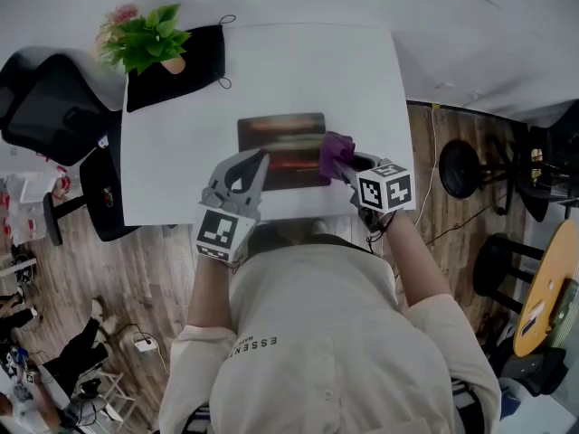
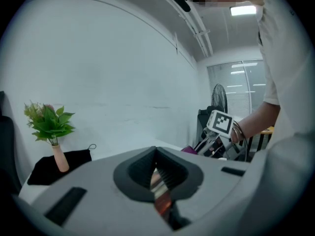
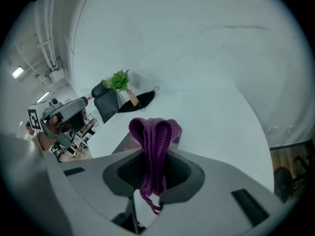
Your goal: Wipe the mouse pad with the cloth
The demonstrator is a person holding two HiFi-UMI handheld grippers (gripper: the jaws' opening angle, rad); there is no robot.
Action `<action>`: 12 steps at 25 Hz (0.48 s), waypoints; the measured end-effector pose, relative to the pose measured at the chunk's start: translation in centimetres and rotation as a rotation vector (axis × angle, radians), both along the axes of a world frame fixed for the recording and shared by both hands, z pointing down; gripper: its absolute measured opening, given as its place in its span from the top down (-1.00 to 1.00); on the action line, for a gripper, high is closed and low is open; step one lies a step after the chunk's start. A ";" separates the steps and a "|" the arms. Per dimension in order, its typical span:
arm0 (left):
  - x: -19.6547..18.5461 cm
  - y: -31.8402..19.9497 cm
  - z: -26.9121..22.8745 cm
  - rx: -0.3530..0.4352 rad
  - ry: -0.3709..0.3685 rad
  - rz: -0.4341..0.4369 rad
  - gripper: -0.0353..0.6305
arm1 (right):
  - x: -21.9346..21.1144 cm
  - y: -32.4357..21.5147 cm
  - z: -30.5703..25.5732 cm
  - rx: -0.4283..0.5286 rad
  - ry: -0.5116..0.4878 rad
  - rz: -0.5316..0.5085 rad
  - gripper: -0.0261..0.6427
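Observation:
A dark mouse pad (image 1: pixel 280 143) with a reddish pattern lies flat near the front edge of the white table (image 1: pixel 181 170). My left gripper (image 1: pixel 256 163) is shut, its tips resting over the pad's near left part. In the left gripper view only a sliver of the pad (image 2: pixel 160 193) shows through the slit between the jaws (image 2: pixel 156 154). My right gripper (image 1: pixel 348 168) is shut on a purple knitted cloth (image 1: pixel 335 155), held at the pad's right edge. In the right gripper view the cloth (image 3: pixel 155 132) bunches up above the jaws (image 3: pixel 155 159), and a loose end hangs below.
A potted green plant (image 1: pixel 145 39) in a pink vase stands on a black cloth (image 1: pixel 185 66) at the table's far left corner. A black office chair (image 1: pixel 45 107) is to the left. A floor fan (image 1: pixel 460 168) and cables are to the right.

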State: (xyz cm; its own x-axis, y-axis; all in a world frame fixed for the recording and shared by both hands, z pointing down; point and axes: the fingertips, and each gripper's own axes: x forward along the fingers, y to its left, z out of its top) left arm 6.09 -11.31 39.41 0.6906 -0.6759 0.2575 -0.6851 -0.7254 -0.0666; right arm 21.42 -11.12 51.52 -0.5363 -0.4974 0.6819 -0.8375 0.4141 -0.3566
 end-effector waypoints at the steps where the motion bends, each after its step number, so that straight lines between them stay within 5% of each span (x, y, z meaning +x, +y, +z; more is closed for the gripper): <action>1: -0.3 -0.3 -0.5 0.008 -0.004 -0.003 0.89 | -0.5 -0.6 -1.2 0.040 -0.003 -0.001 0.65; 12: -5.0 -2.6 -6.6 0.124 -0.007 -0.048 0.89 | -4.7 -4.3 -13.8 0.473 -0.045 0.048 0.65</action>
